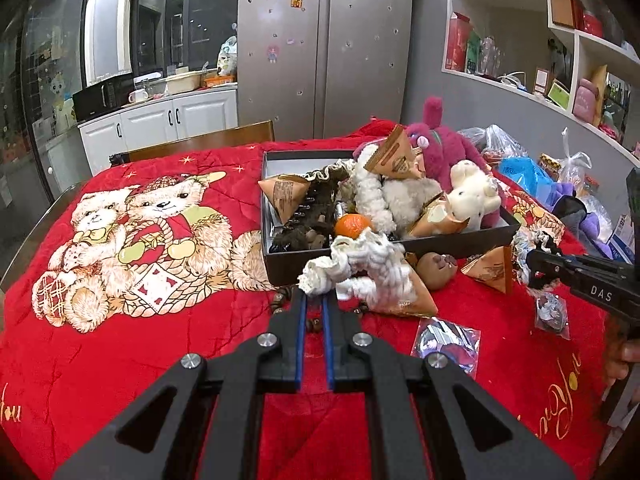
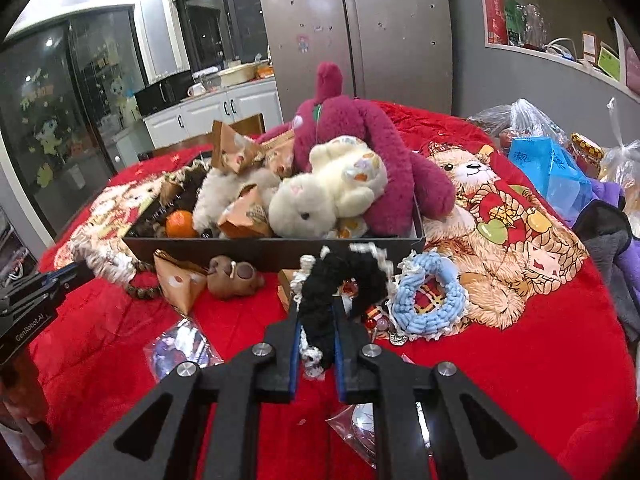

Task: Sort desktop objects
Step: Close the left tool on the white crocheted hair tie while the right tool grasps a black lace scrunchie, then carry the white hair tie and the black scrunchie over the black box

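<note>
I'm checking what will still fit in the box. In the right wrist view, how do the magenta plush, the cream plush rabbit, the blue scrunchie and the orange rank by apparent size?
1. Magenta plush
2. Cream plush rabbit
3. Blue scrunchie, though it lies nearer the camera, so unsure
4. Orange, partly hidden by the box wall

white scrunchie (image 1: 356, 268), black scrunchie (image 2: 340, 280), box (image 1: 400, 248)

The white scrunchie (image 1: 356, 270) is motion-blurred, hiding the left fingers' (image 1: 298, 308) tips.
</note>
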The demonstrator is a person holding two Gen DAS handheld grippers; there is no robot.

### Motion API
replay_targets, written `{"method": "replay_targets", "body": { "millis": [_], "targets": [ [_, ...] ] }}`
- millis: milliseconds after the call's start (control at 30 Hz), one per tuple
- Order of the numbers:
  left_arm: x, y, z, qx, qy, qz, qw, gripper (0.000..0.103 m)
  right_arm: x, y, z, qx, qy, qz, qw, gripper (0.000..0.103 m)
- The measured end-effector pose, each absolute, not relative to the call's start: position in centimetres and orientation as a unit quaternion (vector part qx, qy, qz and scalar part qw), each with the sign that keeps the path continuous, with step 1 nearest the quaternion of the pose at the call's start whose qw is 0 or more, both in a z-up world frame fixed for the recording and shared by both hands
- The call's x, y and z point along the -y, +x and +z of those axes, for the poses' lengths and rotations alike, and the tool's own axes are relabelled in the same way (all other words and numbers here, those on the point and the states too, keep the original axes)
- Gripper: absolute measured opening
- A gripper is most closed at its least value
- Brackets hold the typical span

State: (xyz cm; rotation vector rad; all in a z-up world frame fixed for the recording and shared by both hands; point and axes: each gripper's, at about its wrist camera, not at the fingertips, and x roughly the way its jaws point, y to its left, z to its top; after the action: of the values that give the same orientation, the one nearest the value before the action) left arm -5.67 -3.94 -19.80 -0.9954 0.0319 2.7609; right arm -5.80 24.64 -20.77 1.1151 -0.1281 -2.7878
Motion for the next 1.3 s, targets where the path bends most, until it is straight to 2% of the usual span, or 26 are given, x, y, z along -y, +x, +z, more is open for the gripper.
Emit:
{"method": "replay_targets", "body": {
  "millis": [300, 800, 1300],
  "targets": [
    [3.9, -5.4, -19.9, -0.013, -0.339, 0.935, 0.104, 0.008, -24.7, -4.9, -19.5, 0.068, 0.346, -0.93, 0.106, 0.012],
    [2.9, -5.3, -20.5, -0.03, -0.346, 0.931, 0.109, 0.008, -24.1, -5.0, -19.6, 0.063, 0.345, -0.93, 0.111, 0.013],
    [3.7, -4.9, -19.4, -0.014, -0.339, 0.935, 0.103, 0.008, -23.0, -4.7, -19.3, 0.051, 0.341, -0.931, 0.121, 0.013]
  ]
}}
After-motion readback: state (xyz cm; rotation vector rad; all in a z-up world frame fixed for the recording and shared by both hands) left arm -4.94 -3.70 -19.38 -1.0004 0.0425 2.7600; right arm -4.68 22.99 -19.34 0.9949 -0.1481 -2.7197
